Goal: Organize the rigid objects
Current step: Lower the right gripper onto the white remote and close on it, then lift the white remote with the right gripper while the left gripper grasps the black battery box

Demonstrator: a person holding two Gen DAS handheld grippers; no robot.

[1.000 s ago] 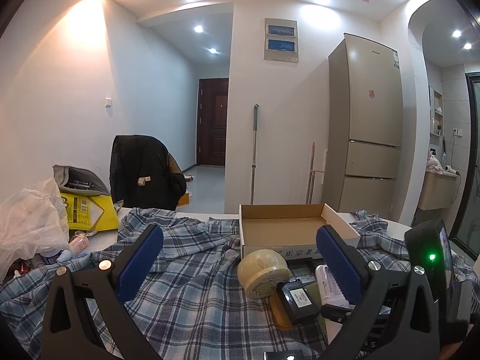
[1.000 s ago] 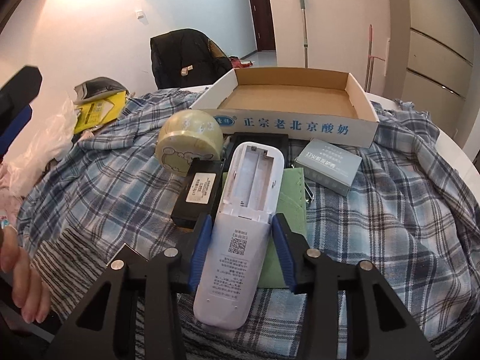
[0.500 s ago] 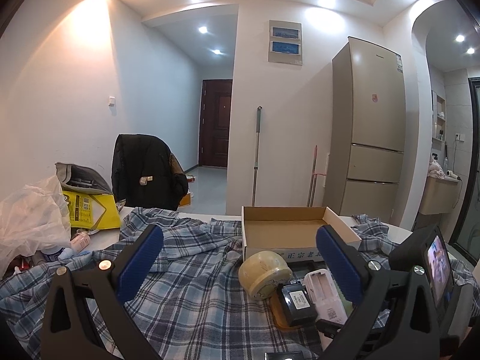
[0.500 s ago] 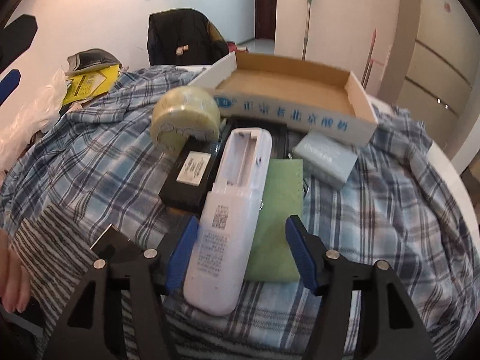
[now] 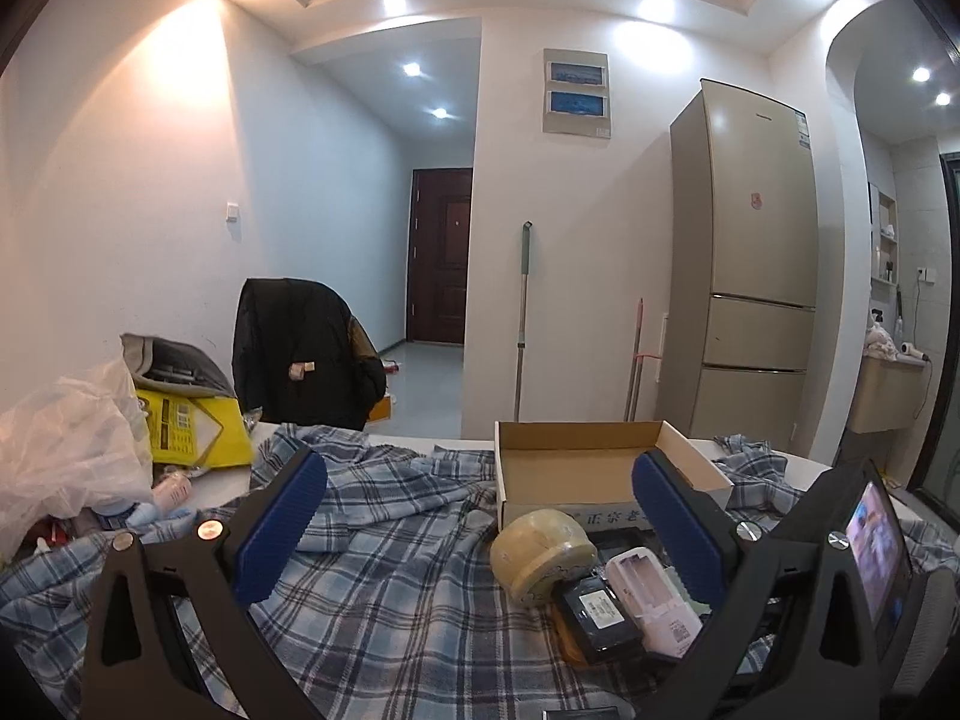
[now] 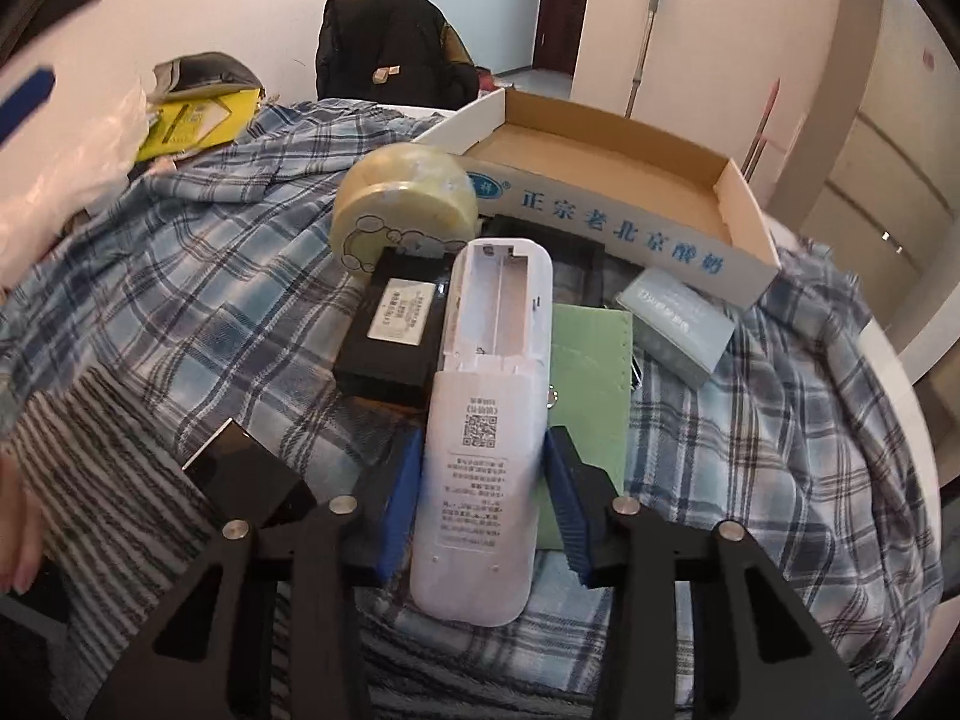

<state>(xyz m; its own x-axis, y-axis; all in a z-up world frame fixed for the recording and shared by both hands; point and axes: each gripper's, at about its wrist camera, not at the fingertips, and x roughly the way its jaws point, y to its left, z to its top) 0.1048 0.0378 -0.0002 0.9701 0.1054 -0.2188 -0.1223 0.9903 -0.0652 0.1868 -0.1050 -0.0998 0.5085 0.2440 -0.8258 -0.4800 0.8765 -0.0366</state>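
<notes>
A white remote [image 6: 492,360], back side up with its battery bay uncovered, lies on the plaid cloth [image 6: 210,276]. My right gripper [image 6: 483,450] straddles its near end. The jaws are closing and both blue pads [image 6: 399,498] sit against the remote's sides. Beside it lie a black battery pack [image 6: 396,324], a yellowish tape roll [image 6: 408,210], a green card [image 6: 591,384] and a small grey box [image 6: 678,324]. An empty cardboard tray [image 6: 600,144] stands behind them. My left gripper [image 5: 477,480] hovers wide open, level, with nothing between its fingers. It looks over the tape roll [image 5: 543,546] and the remote [image 5: 651,594].
A small black device [image 6: 240,474] lies left of my right gripper, near a hand [image 6: 18,540]. A white plastic bag [image 5: 66,456], a yellow packet [image 5: 186,426] and a chair draped with a dark jacket [image 5: 300,354] stand at the left. A fridge [image 5: 750,276] stands behind.
My right gripper opened around the white remote, then closed back onto its sides, and rolled a little. The left gripper stayed where it was.
</notes>
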